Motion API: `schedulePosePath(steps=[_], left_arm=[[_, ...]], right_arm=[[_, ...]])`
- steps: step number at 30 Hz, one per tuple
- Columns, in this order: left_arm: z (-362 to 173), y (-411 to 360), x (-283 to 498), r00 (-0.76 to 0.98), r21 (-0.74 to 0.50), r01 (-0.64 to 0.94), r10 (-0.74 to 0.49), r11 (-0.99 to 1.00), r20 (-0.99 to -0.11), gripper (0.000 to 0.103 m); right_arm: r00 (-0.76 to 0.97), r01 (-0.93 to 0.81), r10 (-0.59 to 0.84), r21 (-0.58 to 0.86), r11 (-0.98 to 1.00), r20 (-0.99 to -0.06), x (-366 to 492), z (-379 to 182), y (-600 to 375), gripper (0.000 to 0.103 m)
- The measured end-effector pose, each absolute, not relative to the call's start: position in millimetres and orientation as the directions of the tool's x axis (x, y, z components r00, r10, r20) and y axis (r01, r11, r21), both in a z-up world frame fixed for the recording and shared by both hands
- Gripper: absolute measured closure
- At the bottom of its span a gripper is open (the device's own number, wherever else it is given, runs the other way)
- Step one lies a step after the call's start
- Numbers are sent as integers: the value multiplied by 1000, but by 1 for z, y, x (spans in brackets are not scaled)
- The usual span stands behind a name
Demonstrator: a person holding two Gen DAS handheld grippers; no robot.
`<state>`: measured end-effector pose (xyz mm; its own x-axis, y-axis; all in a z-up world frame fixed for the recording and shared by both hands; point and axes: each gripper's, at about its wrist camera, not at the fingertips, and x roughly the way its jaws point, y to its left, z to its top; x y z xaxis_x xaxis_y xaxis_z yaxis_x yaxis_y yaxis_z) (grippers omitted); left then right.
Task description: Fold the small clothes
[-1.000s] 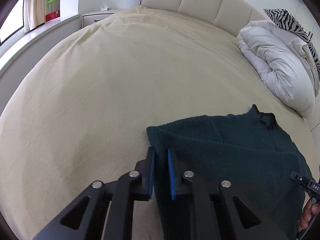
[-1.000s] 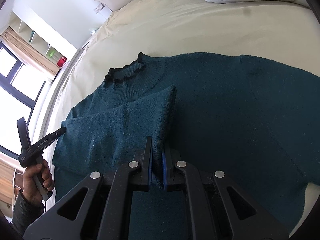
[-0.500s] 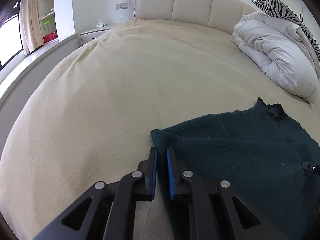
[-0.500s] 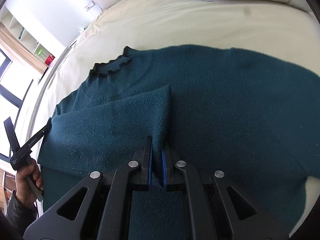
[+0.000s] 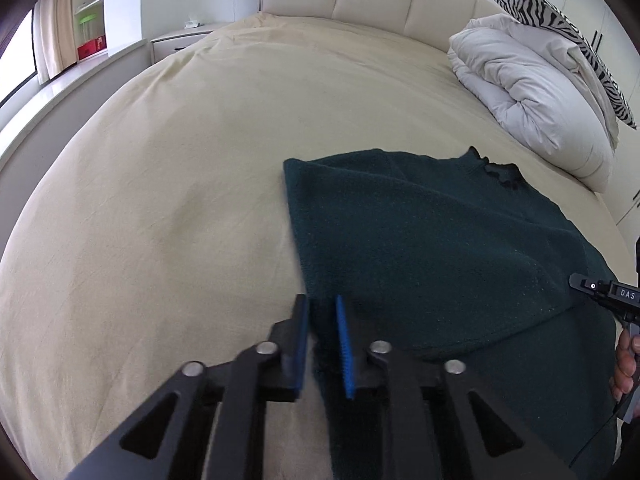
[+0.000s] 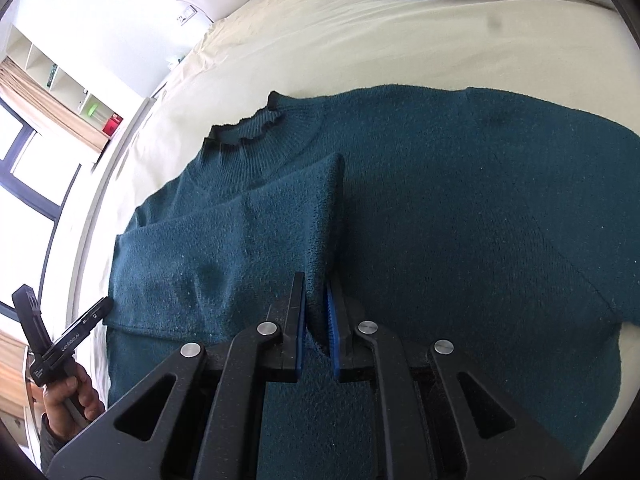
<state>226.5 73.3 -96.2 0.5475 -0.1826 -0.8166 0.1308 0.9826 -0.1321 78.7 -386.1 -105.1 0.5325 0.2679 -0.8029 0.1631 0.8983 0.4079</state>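
Both tools (image 5: 322, 312) (image 6: 316, 292) angled steeply down, pinching sweater (image 6: 440, 208) edges.

I see a dark teal sweater (image 6: 440, 208) with a black-edged collar (image 6: 244, 128) ahead of my black fingers (image 6: 298, 320) and their blue pads. Beyond them lie a cream bed sheet (image 5: 180, 160), a white duvet (image 5: 532, 92) and a zebra-striped pillow (image 5: 560, 16).

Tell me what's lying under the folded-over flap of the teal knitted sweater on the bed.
Under the folded-over flap lies the body of the same teal knitted sweater, spread on the beige bedsheet. Anything between the two layers is covered and cannot be seen.
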Motion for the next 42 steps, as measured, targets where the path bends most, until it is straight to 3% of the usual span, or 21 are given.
schedulePosePath(steps=[11, 17, 27, 30, 35, 39, 42], left_arm=[[-98, 70, 219, 583, -28, 167, -122, 985, -803, 96], [-104, 74, 219, 586, -46, 155, -129, 987, -800, 95], [-104, 70, 213, 619, -18, 134, -98, 991, -779, 95], [-107, 73, 215, 616, -32, 132, -107, 991, -781, 94], [-106, 72, 213, 619, -16, 133, -95, 991, -780, 90], [-106, 72, 212, 626, -5, 130, -86, 991, -775, 88], [-107, 71, 210, 634, 4, 129, -79, 992, -769, 88]], right_arm=[[563, 165, 239, 392, 905, -791, 75, -94, -381, 97], [521, 187, 201, 340, 922, -830, 93, -110, -387, 97], [586, 157, 169, 316, 935, -793, 91, -83, -385, 97], [510, 185, 196, 329, 926, -838, 97, -112, -391, 97], [551, 198, 222, 385, 902, -805, 86, -110, -398, 97], [561, 262, 184, 384, 885, -807, 84, -100, -408, 89], [605, 339, 69, 335, 879, -793, 72, -78, -416, 82]])
